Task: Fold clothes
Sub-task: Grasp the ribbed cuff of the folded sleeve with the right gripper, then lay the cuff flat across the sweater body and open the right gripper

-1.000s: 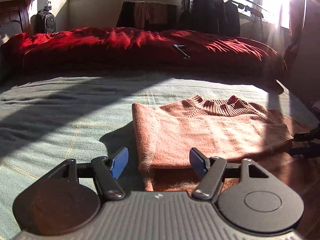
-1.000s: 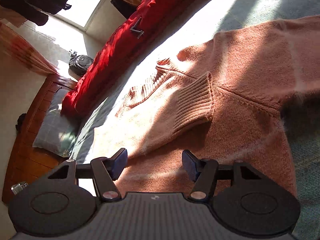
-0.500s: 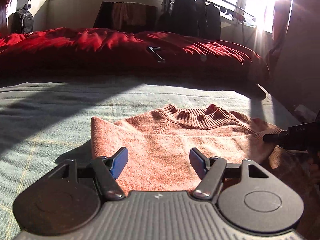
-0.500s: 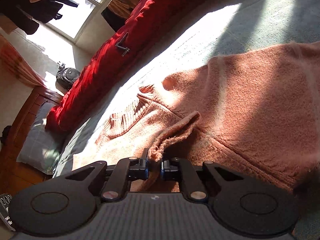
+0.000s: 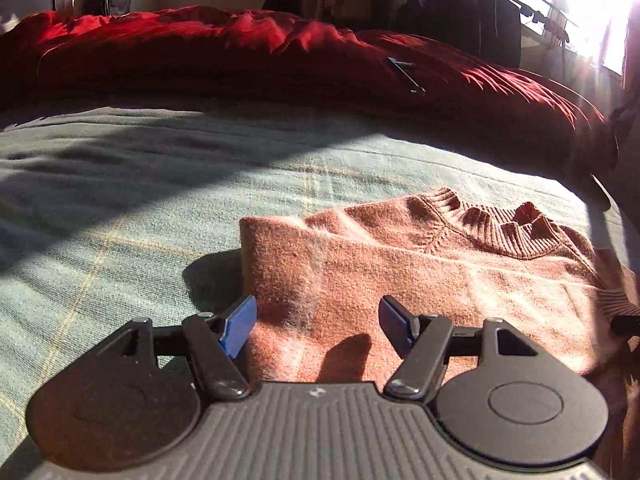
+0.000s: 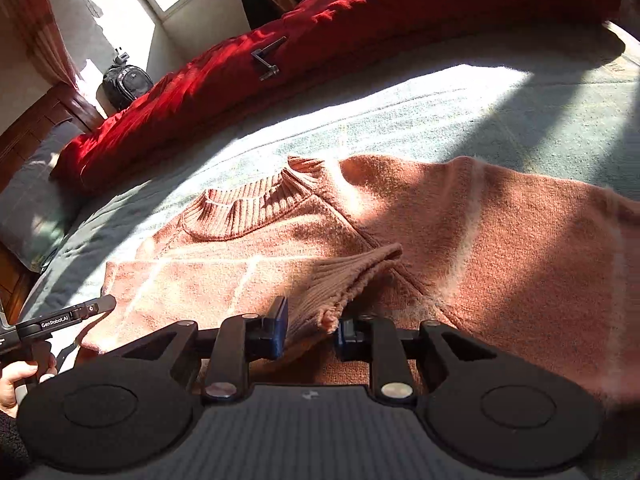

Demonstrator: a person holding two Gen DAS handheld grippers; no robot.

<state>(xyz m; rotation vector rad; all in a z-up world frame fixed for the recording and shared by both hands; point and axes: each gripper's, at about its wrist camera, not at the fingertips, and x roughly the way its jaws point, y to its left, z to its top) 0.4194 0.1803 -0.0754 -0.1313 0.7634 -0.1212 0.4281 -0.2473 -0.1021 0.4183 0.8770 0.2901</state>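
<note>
A fuzzy orange-pink sweater [image 5: 420,280] lies on the grey-green bedspread [image 5: 140,184], its ribbed collar [image 5: 496,224] toward the far side. My left gripper [image 5: 318,330] is open and empty, low over the sweater's folded left edge. In the right wrist view the sweater [image 6: 520,248] spreads wide, collar [image 6: 256,204] to the left. My right gripper [image 6: 310,328] has its jaws partly apart, with the ribbed sleeve cuff [image 6: 344,280] lying between the pads. The left gripper's tip [image 6: 72,316] shows at the left edge.
A red duvet [image 5: 280,52] is heaped along the far side of the bed, with a small metal tool [image 5: 406,74] on it. A black backpack [image 6: 126,84], hanging dark clothes [image 5: 460,4] and sunlit windows lie beyond. A wooden headboard [image 6: 36,128] and grey pillow [image 6: 32,200] are at left.
My right gripper, shut on the cuff half a second ago, has opened partway and swung to look across the sweater. My left gripper moved over the sweater's left edge, still open.
</note>
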